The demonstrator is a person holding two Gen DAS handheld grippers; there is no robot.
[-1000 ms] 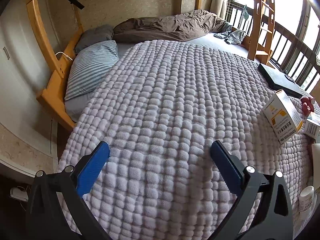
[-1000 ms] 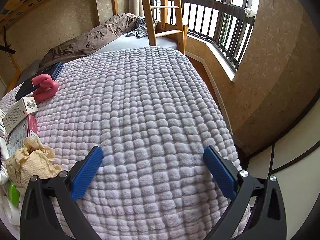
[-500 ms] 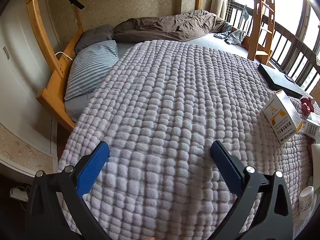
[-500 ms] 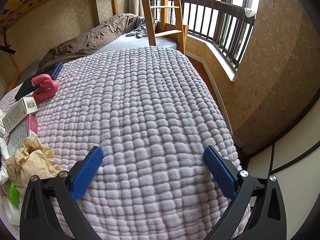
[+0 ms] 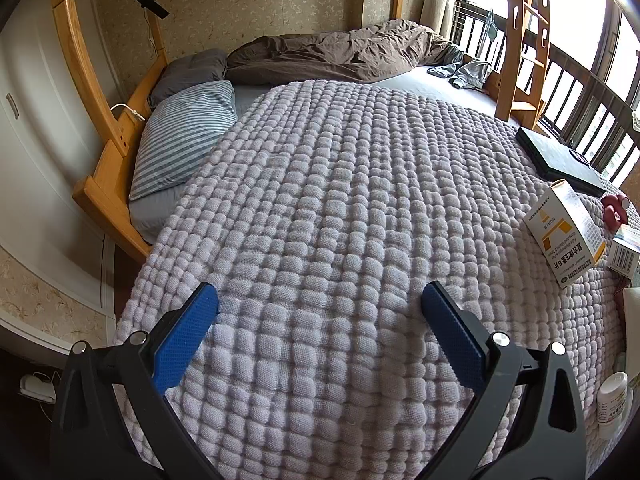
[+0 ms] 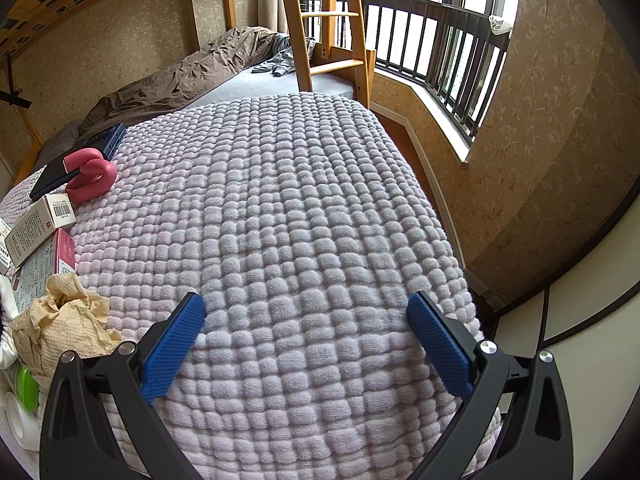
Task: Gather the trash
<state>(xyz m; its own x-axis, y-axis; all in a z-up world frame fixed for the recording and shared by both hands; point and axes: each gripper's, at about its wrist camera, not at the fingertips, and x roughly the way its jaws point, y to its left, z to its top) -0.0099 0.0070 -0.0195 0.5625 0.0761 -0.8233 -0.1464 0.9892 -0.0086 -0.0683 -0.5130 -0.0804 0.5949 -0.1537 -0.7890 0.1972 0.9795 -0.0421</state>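
Crumpled paper [image 6: 60, 320] left of right gripper [image 6: 306, 312], both grippers' jaws apart, left gripper [image 5: 320, 300] empty

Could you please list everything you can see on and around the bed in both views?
Blanket: 1, lilac, covering bed.
Pillow: 1, striped, bed's head.
Duvet: 1, brown, far side.
Ladder: 1, wooden, by window.
Black case: 1, beside boxes.
Boxes: three visible, mostly white, clustered.
Pink object: 1, curled, by case.
Paper wad: 1, tan, near boxes.
Bottle: 1, white, blanket's edge.
Left gripper: open.
Right gripper: open.
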